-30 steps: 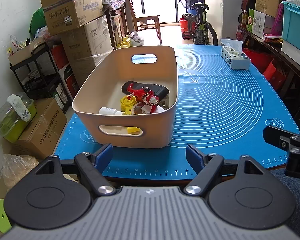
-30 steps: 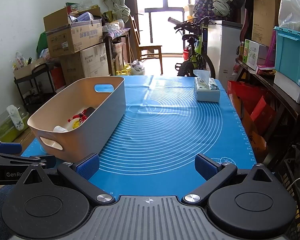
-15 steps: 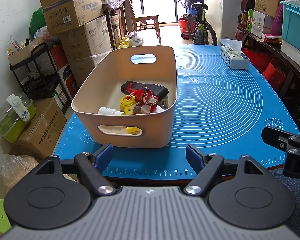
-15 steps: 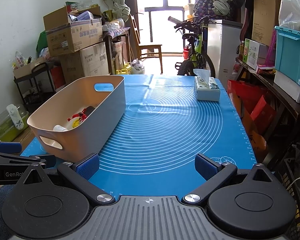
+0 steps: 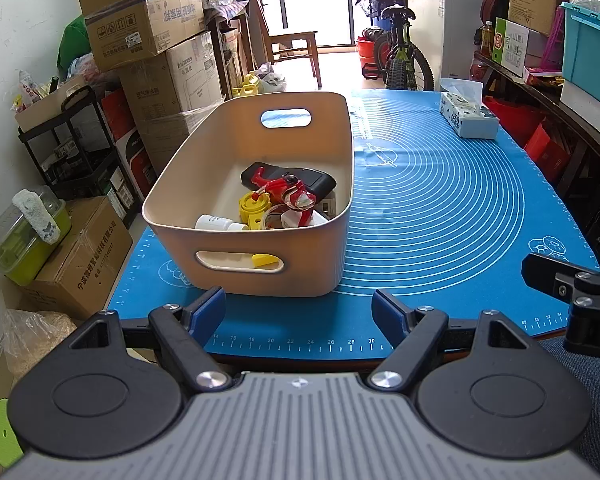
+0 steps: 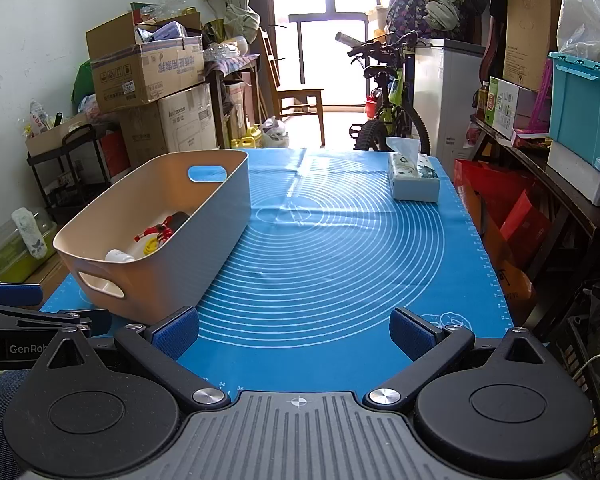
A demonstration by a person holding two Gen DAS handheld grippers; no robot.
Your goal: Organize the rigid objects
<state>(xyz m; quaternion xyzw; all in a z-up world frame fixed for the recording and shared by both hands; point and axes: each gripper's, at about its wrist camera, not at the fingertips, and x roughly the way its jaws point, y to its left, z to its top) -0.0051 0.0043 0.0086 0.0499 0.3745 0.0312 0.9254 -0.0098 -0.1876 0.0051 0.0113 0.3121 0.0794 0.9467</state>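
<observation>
The job looked almost done. All the small hard things sat in the bin (image 5: 256,184), which stood on the blue mat (image 5: 440,216) just ahead of the left tool (image 5: 299,312). Inside it lay a red toy (image 5: 288,194), a yellow toy (image 5: 254,210), a white bottle (image 5: 214,223) on its side and a black case (image 5: 300,178) behind them. A yellow bit (image 5: 265,260) showed through the near handle hole. From these views, no loose thing was left on the mat, so there may have been nothing more to put away. I could not see what lay under the tools or behind them.

The left tool was held wide apart with nothing in it, at the near edge of the table (image 5: 300,354). The right tool (image 6: 295,330) was apart too and held nothing. The bin was ahead of it and to its left.

A tissue box (image 6: 414,180) stood far ahead of the right tool, at the far right side of the mat. It was well apart from the bin and in nobody's way. The mat between the tools and the box was bare. Past the table were a bike (image 6: 384,108), a chair (image 6: 296,96) and stacked boxes (image 6: 152,80). None of them got in the way of the tools.
</observation>
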